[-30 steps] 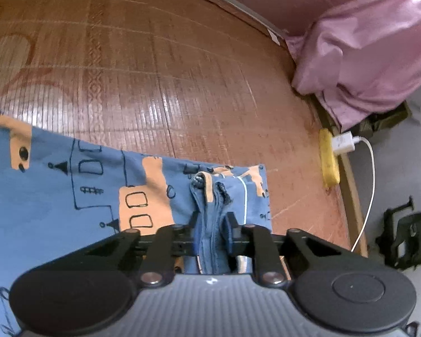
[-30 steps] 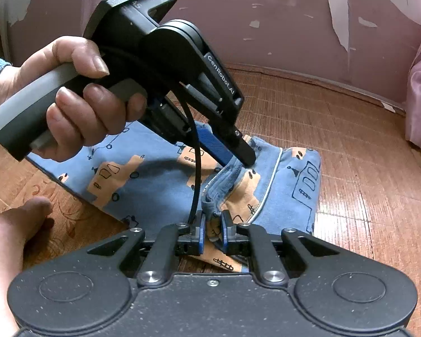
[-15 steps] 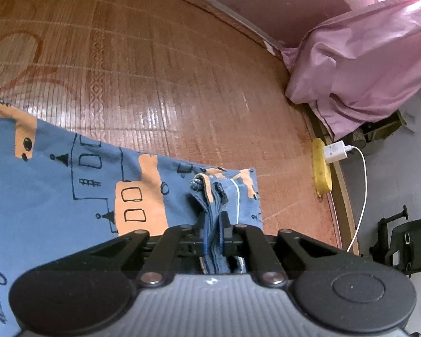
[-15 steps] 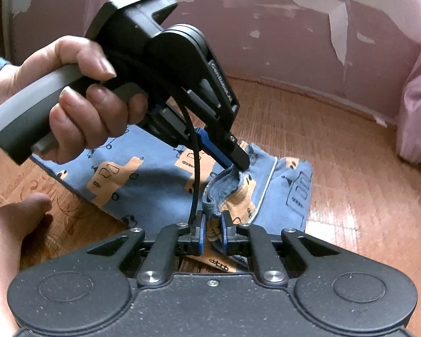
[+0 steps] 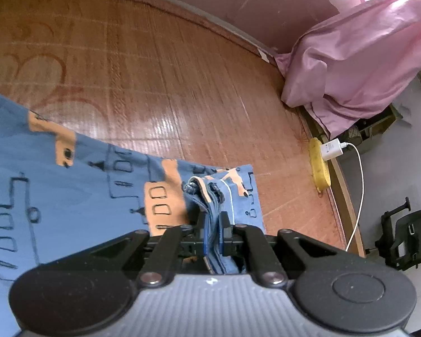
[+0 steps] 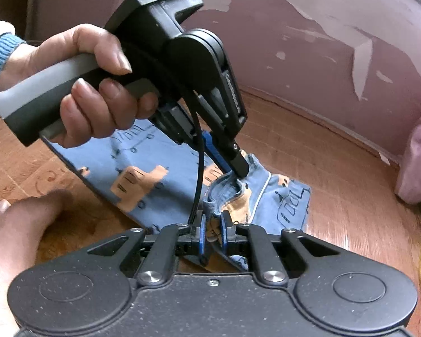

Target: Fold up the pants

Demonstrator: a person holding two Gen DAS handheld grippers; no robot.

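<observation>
Blue pants [image 5: 70,196] printed with orange and black vehicles lie on a woven brown mat. My left gripper [image 5: 212,234] is shut on a bunched fold of the waistband, which stands up between its blue pads. In the right wrist view the same pants [image 6: 143,174] stretch from centre to left, and my right gripper [image 6: 212,231] is shut on the near end of the gathered band. The left gripper [image 6: 237,168], held by a hand [image 6: 92,84], pinches the band a little farther along. Both lift the bunched edge slightly off the mat.
A pink cloth [image 5: 350,61] is heaped at the mat's far right corner by a peeling purple wall [image 6: 322,42]. A yellow power strip [image 5: 318,168] with a white charger and cable lies along the mat's right edge. A bare foot [image 6: 22,224] rests at the left.
Both grippers have risen and tilted up, lifting the pinched waistband; more wall and pink cloth show now. The left jaws closed tighter on the fold.
</observation>
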